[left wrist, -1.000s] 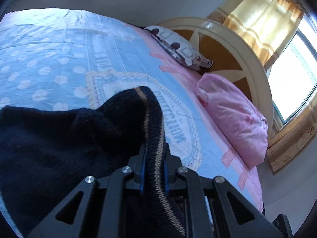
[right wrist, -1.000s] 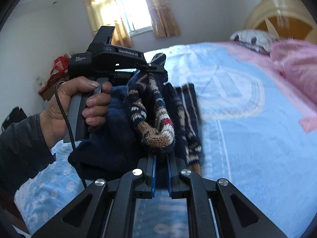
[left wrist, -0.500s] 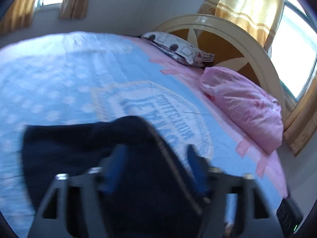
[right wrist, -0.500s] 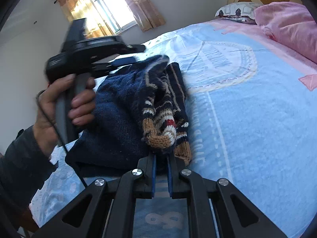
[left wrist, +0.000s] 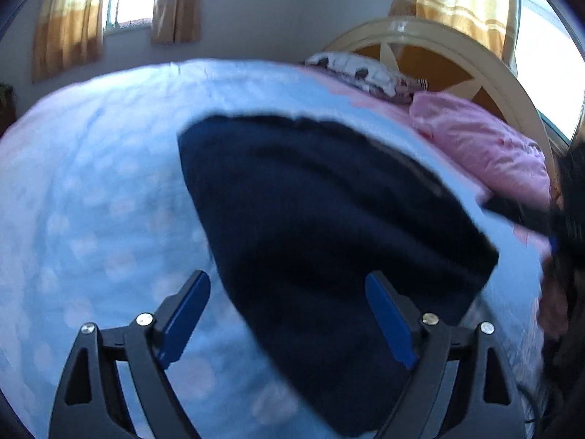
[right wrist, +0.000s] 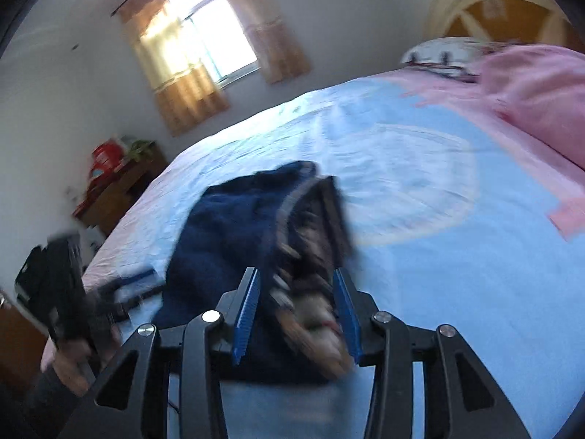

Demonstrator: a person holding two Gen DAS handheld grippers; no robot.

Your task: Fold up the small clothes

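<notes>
A small navy knit sweater (left wrist: 329,226) lies folded on the light blue bedspread (left wrist: 102,190). My left gripper (left wrist: 289,311) is open, its blue pads wide apart just above the sweater's near end. In the right wrist view the same sweater (right wrist: 234,234) shows its patterned brown and white trim toward me. My right gripper (right wrist: 298,311) is open with the trim lying loose between its pads. The left gripper (right wrist: 62,285) and the hand that holds it show at the far left.
A pink pillow (left wrist: 490,146) and a patterned pillow (left wrist: 358,73) lie against the cream headboard (left wrist: 438,44). A wooden side table (right wrist: 120,186) with red items stands beside the bed. Curtained windows are behind.
Both grippers have opened and let go of the sweater, which now lies on the bed. The left gripper has pulled back to the left.
</notes>
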